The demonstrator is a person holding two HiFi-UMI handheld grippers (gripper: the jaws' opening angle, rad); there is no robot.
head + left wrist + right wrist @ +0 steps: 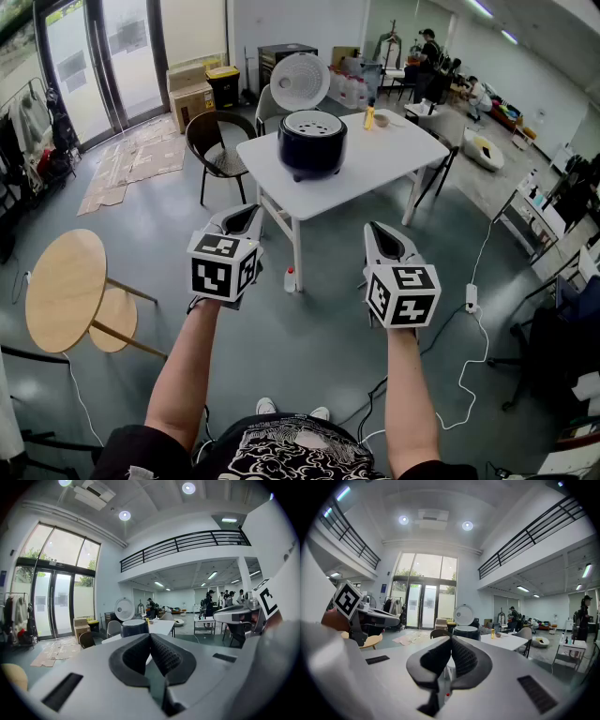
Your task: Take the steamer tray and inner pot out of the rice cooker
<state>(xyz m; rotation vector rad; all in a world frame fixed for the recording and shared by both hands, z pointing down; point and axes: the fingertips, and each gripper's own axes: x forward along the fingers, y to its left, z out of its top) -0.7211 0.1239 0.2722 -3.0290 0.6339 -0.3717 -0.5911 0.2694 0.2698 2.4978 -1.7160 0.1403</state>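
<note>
A dark rice cooker (312,142) stands on the white table (375,164) with its round white lid (300,82) swung up. A white perforated steamer tray (313,123) sits in its top. The inner pot is hidden. My left gripper (251,212) and right gripper (372,228) are held over the floor well short of the table, both shut and empty. The cooker (134,627) shows far ahead of the left gripper (150,635). It appears again, the cooker (466,632), beyond the right gripper (451,639).
A dark chair (214,142) stands left of the table. A yellow bottle (369,116) and small bowl (382,120) are at the table's far side. A round wooden side table (66,289) is at left. A small bottle (290,279) and cables (469,347) lie on the floor. People are far back.
</note>
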